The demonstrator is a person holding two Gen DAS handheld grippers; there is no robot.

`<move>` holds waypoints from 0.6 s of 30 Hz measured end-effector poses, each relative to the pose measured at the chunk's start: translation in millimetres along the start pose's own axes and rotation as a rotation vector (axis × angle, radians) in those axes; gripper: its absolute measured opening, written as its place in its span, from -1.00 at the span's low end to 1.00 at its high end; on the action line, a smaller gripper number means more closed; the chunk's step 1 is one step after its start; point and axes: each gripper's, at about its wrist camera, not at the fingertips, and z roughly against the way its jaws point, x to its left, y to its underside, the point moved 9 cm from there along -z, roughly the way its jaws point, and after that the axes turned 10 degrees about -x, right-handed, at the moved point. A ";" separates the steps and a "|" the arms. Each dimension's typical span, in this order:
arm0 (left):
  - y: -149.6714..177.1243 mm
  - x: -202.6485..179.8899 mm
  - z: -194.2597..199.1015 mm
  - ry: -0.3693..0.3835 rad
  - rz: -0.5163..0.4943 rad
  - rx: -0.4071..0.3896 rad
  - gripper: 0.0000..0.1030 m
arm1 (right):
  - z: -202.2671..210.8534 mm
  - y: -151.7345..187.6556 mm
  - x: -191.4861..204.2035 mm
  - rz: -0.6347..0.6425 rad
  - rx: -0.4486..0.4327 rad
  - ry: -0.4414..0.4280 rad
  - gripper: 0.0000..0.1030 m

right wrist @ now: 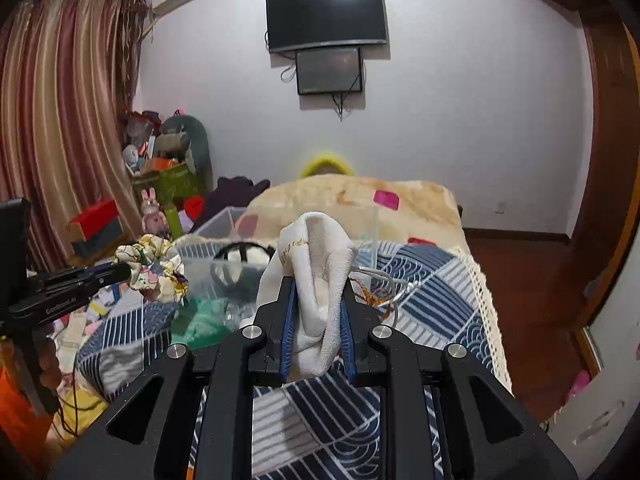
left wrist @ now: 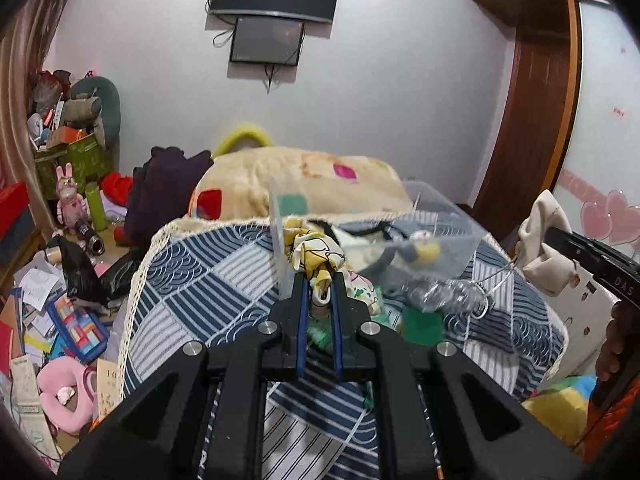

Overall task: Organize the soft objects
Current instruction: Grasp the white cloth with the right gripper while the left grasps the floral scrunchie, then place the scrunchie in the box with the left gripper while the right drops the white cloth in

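Holding a floral scrunchie (left wrist: 316, 252), the left gripper (left wrist: 319, 296) has its jaws nearly closed, pinching the fabric at the tips. Item is lifted above the bedspread (left wrist: 208, 280). Just ahead and slightly right of this claw sits the clear plastic bin (left wrist: 444, 216), tilted or blurred, with a few soft items inside: something black-and-white, something yellow and grey. Right of that, the right gripper (right wrist: 318, 312) is clamped on a white cloth pouch (right wrist: 316, 264), jaws partly closed around the bunched fabric, its cord trailing right of the claw. Bin lies ahead-left of this claw. Green fabric (right wrist: 200, 320) lies on the bed near the bin, not picked up. Judgement: mid-task; some items already binned, two in hand still to drop, at least the green piece left.
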 end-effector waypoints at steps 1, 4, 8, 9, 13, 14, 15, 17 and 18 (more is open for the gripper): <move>-2.7 -0.3 -0.1 0.001 0.000 -0.006 -0.82 | -0.6 -3.3 -0.3 0.000 -0.007 0.001 -0.65; -12.4 -2.9 -0.4 0.006 0.004 -0.032 -0.82 | -1.4 -13.5 0.7 0.001 -0.033 -0.002 -0.65; -28.1 -5.3 -1.8 0.016 0.011 -0.066 -0.82 | -4.0 -24.1 3.9 0.012 -0.063 -0.002 -0.65; -32.1 -6.4 -2.5 0.016 0.010 -0.077 -0.82 | -5.2 -27.2 4.9 0.015 -0.072 -0.002 -0.65; -46.7 -9.2 -6.3 0.022 0.005 -0.111 -0.82 | -12.2 -32.9 8.2 0.017 -0.090 -0.004 -0.65; -49.1 -9.4 -7.3 0.021 0.005 -0.118 -0.82 | -14.8 -33.8 9.0 0.021 -0.091 -0.002 -0.65; -51.7 -9.9 -9.3 0.021 0.004 -0.122 -0.82 | -17.1 -34.2 10.0 0.025 -0.093 0.001 -0.65; -54.4 -10.9 -13.5 0.022 0.006 -0.127 -0.82 | -21.5 -33.8 12.3 0.031 -0.092 0.001 -0.65; -56.1 -11.9 -17.2 0.027 0.009 -0.126 -0.82 | -23.9 -33.0 13.9 0.032 -0.089 -0.003 -0.65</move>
